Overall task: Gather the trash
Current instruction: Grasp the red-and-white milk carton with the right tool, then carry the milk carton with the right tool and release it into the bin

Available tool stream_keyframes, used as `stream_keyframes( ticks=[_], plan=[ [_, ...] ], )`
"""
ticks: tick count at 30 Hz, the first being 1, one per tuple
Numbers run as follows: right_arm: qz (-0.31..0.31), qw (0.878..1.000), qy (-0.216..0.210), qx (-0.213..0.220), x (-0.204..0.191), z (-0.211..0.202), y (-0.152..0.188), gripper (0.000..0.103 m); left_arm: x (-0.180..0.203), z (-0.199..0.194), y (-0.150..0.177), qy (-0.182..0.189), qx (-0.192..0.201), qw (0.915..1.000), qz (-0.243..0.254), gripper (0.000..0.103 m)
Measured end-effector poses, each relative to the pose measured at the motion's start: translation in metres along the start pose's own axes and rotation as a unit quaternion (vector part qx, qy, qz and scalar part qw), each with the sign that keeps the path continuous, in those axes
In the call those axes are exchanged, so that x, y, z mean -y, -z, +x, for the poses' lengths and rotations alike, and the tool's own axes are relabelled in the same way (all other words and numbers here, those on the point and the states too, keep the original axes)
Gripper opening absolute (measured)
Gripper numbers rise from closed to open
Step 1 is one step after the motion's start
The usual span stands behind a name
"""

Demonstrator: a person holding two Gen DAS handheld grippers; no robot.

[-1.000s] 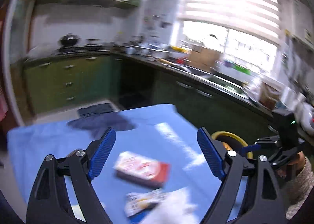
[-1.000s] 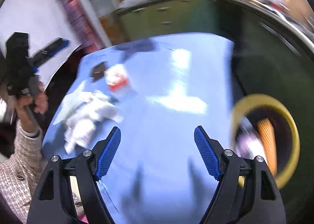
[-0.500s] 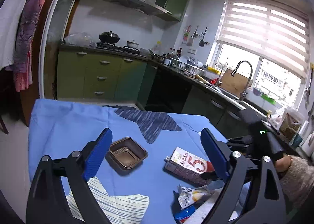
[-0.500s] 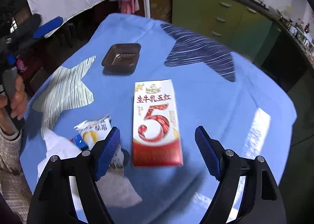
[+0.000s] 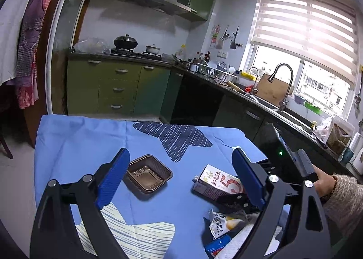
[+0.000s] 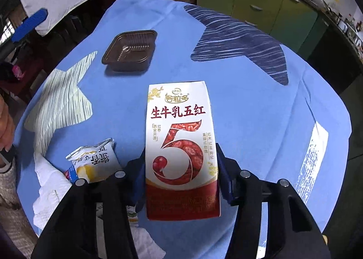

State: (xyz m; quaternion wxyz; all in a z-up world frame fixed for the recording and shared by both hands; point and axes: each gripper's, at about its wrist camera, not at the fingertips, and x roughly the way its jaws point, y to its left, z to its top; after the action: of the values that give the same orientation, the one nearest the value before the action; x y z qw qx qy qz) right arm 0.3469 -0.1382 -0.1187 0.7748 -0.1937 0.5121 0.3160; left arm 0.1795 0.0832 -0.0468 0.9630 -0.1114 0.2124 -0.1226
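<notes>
The right gripper (image 6: 181, 177) is coming down on the milk carton (image 6: 181, 150), which lies flat in the middle of the blue-clothed surface (image 6: 249, 100), printed face up. Its jaws are closing with the carton's lower half between them, one at each long side; they look right up against the edges, though I cannot tell whether they are pressing yet. To do this well, I'd let them close squarely on the long sides and no harder than holds, since an empty carton probably buckles. Then lift straight up, clear of the snack wrapper (image 6: 95, 161) at eight o'clock from the carton and the crumpled paper towel (image 6: 52, 191) beyond it. The left gripper (image 5: 179, 177) waits with jaws wide apart and empty, the brown plastic tray (image 5: 147, 174) just beside its left jaw, at eleven o'clock from the carton; that seems its likely next pick.
</notes>
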Motion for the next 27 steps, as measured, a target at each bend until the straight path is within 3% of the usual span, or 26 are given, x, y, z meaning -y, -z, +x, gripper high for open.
stream_keyframes(
  ticks=[7,13,19,25,27],
  plan=[
    [0.054,0.998,-0.012,0.036,0.029,-0.043,0.021,0.052,-0.004,0.002,0.002,-0.003,-0.001,1.0,-0.006,0.087],
    [0.134,0.988,0.019,0.073,0.077,-0.123,0.093,0.052,-0.001,0.003,0.004,-0.001,-0.005,1.0,0.001,0.087],
    [0.272,0.956,0.1,0.054,0.158,-0.171,0.202,0.052,0.004,0.004,0.008,-0.003,-0.009,0.9999,0.014,0.089],
    [0.364,0.92,0.143,-0.021,0.22,-0.146,0.285,0.053,0.006,0.01,0.011,-0.006,-0.018,0.9996,0.021,0.089],
    [0.384,0.911,0.149,-0.028,0.235,-0.136,0.301,0.052,0.006,0.011,0.011,-0.007,-0.02,0.9995,0.022,0.089]
  ],
)
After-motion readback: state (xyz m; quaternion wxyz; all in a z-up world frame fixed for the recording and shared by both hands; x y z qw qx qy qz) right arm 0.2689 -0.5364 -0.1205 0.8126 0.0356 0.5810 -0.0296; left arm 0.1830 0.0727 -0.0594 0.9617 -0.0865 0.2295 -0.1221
